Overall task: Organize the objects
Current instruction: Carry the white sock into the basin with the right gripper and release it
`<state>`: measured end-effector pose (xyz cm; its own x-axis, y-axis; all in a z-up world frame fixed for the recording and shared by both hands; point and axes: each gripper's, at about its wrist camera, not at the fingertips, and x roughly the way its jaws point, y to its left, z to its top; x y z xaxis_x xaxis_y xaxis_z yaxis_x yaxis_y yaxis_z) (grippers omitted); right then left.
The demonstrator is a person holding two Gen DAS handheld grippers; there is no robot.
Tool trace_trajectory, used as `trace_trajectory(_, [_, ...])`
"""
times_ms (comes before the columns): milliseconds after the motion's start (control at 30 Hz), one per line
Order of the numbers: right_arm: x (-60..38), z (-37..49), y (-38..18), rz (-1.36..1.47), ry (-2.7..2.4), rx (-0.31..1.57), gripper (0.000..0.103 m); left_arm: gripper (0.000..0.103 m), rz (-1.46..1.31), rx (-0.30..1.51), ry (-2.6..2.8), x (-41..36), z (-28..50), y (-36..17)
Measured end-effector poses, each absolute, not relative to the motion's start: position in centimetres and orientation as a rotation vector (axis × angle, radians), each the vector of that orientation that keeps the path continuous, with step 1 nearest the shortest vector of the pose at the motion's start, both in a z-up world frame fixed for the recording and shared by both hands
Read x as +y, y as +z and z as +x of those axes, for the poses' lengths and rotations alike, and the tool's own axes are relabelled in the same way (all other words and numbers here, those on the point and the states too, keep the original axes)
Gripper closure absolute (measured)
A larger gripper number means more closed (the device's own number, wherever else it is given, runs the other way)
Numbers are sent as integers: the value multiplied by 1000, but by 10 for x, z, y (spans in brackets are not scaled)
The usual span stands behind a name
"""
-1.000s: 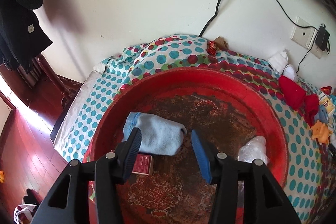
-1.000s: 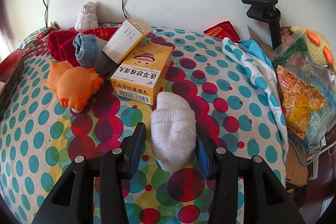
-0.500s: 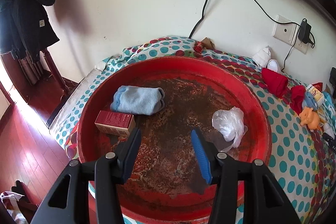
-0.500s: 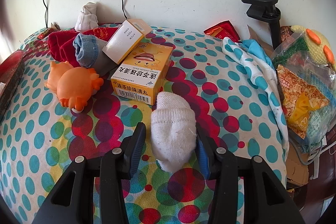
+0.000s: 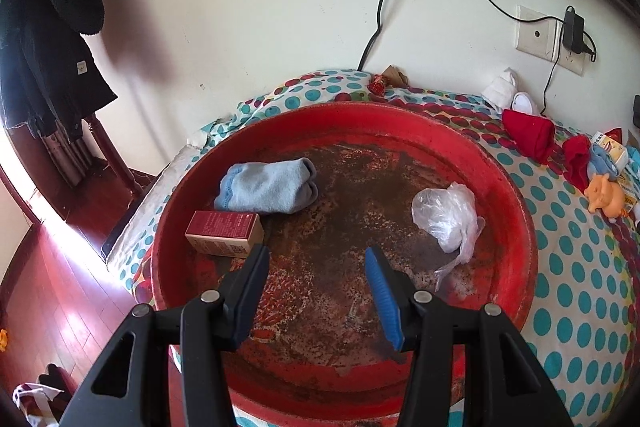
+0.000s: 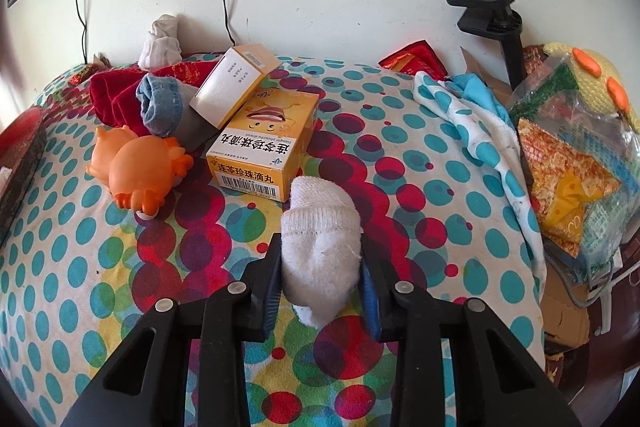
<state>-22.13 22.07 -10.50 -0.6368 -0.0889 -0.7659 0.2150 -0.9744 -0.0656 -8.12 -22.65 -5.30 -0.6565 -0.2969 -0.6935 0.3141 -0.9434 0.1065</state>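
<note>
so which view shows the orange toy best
The right wrist view: the orange toy lies large and clear on the dotted cloth, left of the yellow box. In the left wrist view the toy is a small shape at the far right edge, past the red basin.

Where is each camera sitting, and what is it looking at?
Left wrist: sits on the left gripper, looking down into the red basin with a blue sock, a box and a bag; its open fingers show.
Right wrist: sits on the right gripper, looking down at the dotted cloth; its fingers, shut on a white sock, show.
Shared: the orange toy, the wall socket and the cloth.
</note>
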Motion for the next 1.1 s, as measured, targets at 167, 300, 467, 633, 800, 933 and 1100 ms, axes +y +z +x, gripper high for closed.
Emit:
trace_trajectory(167, [216, -214, -104, 1262, -2707, 220, 72, 52, 1107, 71, -2577, -234, -83, -56])
trace_trajectory(300, [209, -203, -101, 1262, -2691, 210, 72, 52, 1090, 94, -2569, -242, -80, -53])
trace_trajectory(467, [189, -185, -94, 1236, -2639, 200, 72, 52, 1118, 192, -2559, -254, -81, -56])
trace_trajectory(633, [157, -167, -79, 1174, -2568, 189, 72, 52, 1108, 210, -2534, -262, -80, -56])
trace_trajectory(800, [108, -152, -64, 1111, -2472, 200, 72, 52, 1129, 247, -2521, -268, -81, -59])
trace_trajectory(933, [67, -140, -54, 1072, -2399, 219, 72, 52, 1116, 244, -2510, -270, -80, -58])
trace_trajectory(1100, [19, -128, -47, 1033, -2315, 243, 72, 52, 1115, 252, -2504, -275, -79, -58])
